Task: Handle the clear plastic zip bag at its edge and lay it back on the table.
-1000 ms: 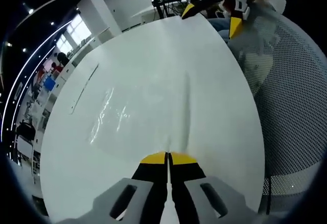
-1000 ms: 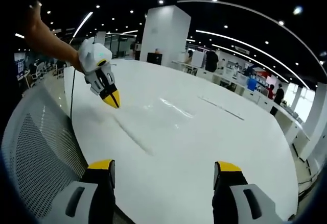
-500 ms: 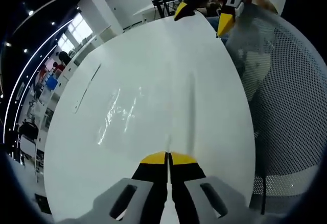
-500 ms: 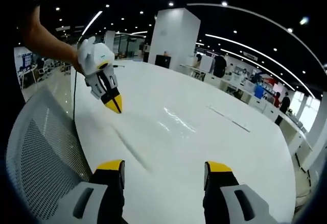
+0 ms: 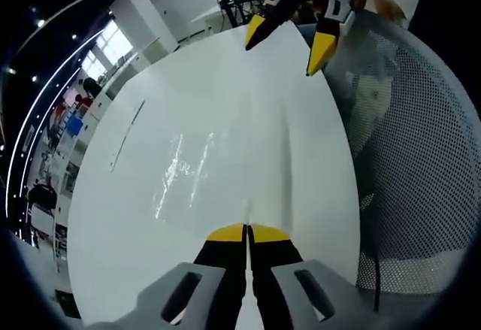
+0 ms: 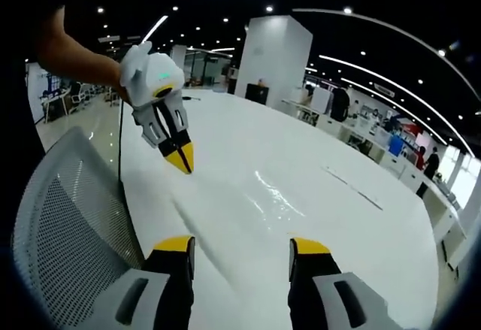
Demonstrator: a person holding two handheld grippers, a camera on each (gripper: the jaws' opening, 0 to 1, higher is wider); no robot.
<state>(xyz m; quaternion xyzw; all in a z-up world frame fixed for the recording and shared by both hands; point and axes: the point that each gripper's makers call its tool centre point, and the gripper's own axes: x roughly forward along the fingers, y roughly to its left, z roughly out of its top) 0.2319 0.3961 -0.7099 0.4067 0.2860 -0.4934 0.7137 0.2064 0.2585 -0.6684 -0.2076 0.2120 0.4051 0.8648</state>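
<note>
The clear plastic zip bag (image 5: 188,168) lies flat on the white table (image 5: 225,82), showing mostly as glints and a long straight crease. My left gripper (image 5: 246,231) is shut, its yellow tips pressed together with nothing visible between them, near the crease's end. From the right gripper view the left gripper (image 6: 183,163) hangs tilted above the table, a little off the bag (image 6: 278,202). My right gripper (image 6: 240,243) is open and holds nothing, low over the table's near edge. It also hangs at the table's far end, the right gripper (image 5: 283,53) with jaws spread.
A grey mesh chair (image 5: 421,157) stands against the table's edge, the same chair (image 6: 68,217) beside my right gripper. A thin dark slot (image 5: 128,131) runs across the table beyond the bag. A person's arm (image 6: 75,52) holds the left gripper. A white pillar (image 6: 274,52) and desks stand behind.
The right gripper's jaws have narrowed and it has moved in over the table toward the left gripper. The left gripper stays shut, and the bag still lies flat.
</note>
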